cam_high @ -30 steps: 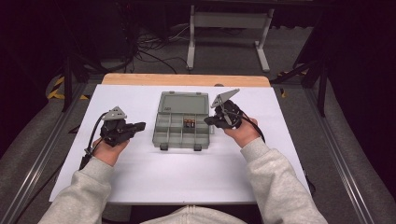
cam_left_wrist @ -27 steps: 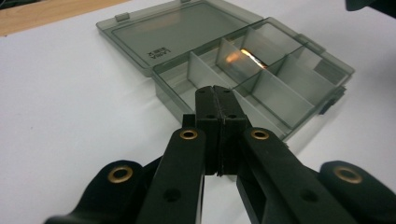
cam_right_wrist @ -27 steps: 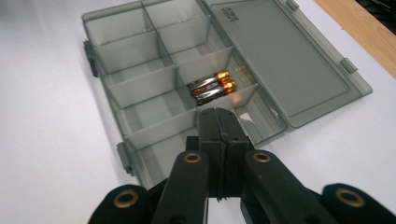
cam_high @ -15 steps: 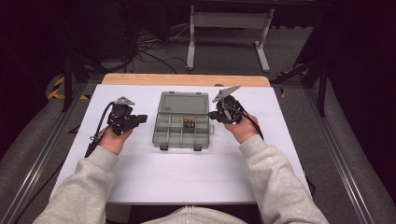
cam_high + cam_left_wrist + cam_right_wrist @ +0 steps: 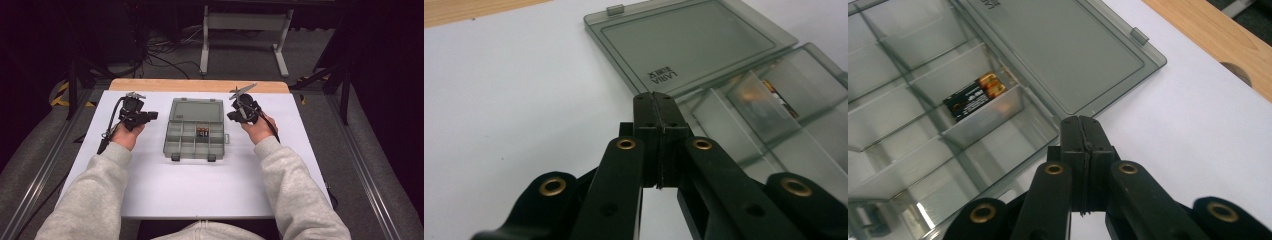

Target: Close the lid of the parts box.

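- Both tongs of mine are clenched with nothing between the jaws: my left gripper (image 5: 148, 116) sits at centre left of the high view, my right gripper (image 5: 233, 115) at centre right, each tip pointing inward.
- Between them, in the middle of that view, lies the organizer box (image 5: 194, 141), grey and see-through, with its lid (image 5: 196, 110) folded flat onto the table on the far side.
- Left gripper view: my shut jaws rise from the bottom centre, and their tip (image 5: 655, 100) lies just before the near edge of the lid (image 5: 689, 42), which spreads across the upper right of the frame.
- Right gripper view: my closed jaws (image 5: 1081, 125) stand at lower centre, beside the box's corner, with the lid (image 5: 1063, 55) across the upper middle.
- Batteries (image 5: 975, 96), black with copper ends, lie in one compartment at centre left of the right gripper view; in the high view they (image 5: 201, 131) sit in the middle row, right of centre.
- Under everything is the white table (image 5: 200, 195), with a bare wooden strip (image 5: 200, 85) along its far edge in the upper part of the high view.
- Grey sleeves (image 5: 95, 200) come in from the bottom corners of that frame.
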Demonstrator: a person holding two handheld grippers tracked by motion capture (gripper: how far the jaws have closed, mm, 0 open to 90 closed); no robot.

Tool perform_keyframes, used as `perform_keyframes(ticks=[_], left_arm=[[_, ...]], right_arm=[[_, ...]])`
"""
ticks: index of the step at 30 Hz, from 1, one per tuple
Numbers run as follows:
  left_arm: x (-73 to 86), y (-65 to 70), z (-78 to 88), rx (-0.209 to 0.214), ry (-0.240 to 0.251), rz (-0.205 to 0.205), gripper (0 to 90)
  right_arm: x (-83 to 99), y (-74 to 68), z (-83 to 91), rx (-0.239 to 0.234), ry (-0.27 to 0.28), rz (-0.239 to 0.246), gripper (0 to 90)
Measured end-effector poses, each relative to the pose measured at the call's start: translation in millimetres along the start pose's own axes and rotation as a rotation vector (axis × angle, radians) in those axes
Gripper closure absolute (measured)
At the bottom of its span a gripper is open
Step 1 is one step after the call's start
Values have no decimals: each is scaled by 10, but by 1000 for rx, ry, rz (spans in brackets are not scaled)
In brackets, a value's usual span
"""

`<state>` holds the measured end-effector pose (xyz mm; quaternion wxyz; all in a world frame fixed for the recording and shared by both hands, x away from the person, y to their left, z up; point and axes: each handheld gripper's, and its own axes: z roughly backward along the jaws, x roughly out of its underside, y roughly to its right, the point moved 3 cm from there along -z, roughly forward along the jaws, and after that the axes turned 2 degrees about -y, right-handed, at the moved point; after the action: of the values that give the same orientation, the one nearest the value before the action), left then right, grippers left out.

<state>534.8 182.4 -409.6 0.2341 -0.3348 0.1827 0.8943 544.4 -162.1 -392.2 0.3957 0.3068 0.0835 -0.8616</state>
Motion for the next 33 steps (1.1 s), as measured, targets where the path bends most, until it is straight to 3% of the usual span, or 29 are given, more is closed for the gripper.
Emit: perform_keyframes(ticks=[3, 19, 27, 30, 33], left_arm=[[-39, -28, -48, -1, -8, 18, 893], [-229, -91, -297, -63, -40, 22, 893], [-256, -161, -451, -80, -53, 54, 893], [-257, -166, -488, -82, -54, 58, 893], [-248, -136, -524, -55, -55, 53, 893]], right_arm=[[-16, 53, -45, 0, -9, -9, 900], [-34, 272, -231, -34, -5, -100, 900], [-83, 297, -309, -33, -1, -96, 900], [-71, 315, -343, -34, -6, -98, 900], [-39, 343, -392, -59, -14, -124, 900]])
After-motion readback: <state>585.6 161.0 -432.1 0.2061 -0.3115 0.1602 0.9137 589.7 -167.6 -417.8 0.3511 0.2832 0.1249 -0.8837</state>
